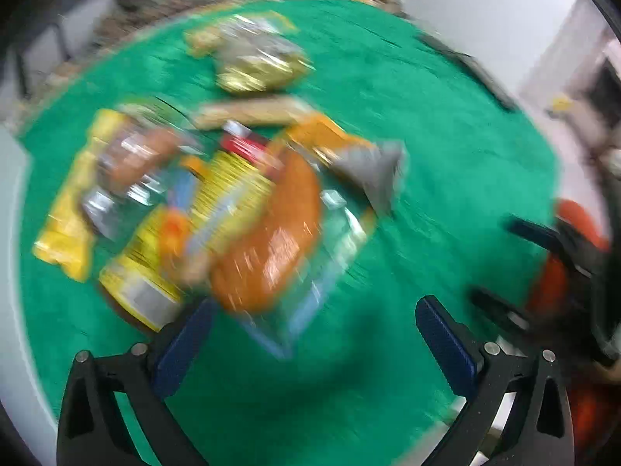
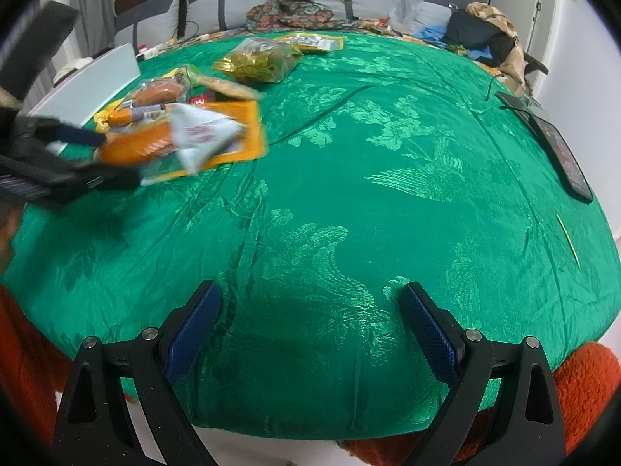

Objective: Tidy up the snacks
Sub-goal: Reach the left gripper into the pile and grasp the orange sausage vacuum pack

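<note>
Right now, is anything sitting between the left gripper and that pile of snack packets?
Nothing visible. The left gripper is open at the near edge of the snack pile, with only green cloth between its fingers. The left wrist view is blurred, so small items could be missed. The right gripper is open over bare cloth.

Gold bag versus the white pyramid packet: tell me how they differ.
The gold bag is shiny olive-gold and plump; the white pyramid packet is pale with red print and pointed corners. The gold bag lies alone, farther up the green cloth; the white pyramid packet sits on top of the heap of snacks, resting on an orange pack near the left gripper. Neither is held.
</note>
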The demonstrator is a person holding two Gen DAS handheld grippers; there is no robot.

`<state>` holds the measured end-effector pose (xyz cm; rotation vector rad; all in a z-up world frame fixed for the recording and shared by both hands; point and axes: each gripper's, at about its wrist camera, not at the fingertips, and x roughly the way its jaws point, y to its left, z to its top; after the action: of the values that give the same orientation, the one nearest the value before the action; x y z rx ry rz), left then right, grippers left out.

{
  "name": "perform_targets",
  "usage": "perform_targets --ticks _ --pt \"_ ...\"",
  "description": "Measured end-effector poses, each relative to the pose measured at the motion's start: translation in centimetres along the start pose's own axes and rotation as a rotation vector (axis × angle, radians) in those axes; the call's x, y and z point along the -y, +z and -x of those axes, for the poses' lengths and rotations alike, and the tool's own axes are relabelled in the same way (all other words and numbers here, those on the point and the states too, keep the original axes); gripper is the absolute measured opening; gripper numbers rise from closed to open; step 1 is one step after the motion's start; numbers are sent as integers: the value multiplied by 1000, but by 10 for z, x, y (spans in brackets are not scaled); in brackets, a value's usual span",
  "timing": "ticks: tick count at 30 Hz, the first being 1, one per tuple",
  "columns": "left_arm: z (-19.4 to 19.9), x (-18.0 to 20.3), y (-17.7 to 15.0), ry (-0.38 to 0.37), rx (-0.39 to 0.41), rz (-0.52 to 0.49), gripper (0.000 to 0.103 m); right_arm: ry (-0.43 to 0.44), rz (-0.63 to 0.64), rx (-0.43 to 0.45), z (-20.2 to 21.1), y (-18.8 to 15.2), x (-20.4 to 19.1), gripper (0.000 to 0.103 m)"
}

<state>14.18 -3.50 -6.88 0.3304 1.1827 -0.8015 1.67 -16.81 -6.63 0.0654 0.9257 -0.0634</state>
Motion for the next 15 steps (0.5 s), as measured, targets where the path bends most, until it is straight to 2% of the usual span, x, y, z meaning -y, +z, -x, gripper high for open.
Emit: perform_targets --ticks 4,6,9,12,14,15 --pt "5 -1 0 102 8 -14 102 -1 -4 2 -1 1 0 96" --pt "7 0 8 173 41 -29 102 -3 -5 12 -2 1 0 96" --pt "1 14 23 271 58 -114 101 0 -2 24 -1 0 1 96" --pt "-20 21 39 331 35 -191 97 5 3 26 -1 -1 2 96" --pt "-34 22 38 322 -8 -191 80 13 8 22 0 -1 3 96" --pt "-34 21 36 305 0 -168 76 18 9 19 0 -1 4 96"
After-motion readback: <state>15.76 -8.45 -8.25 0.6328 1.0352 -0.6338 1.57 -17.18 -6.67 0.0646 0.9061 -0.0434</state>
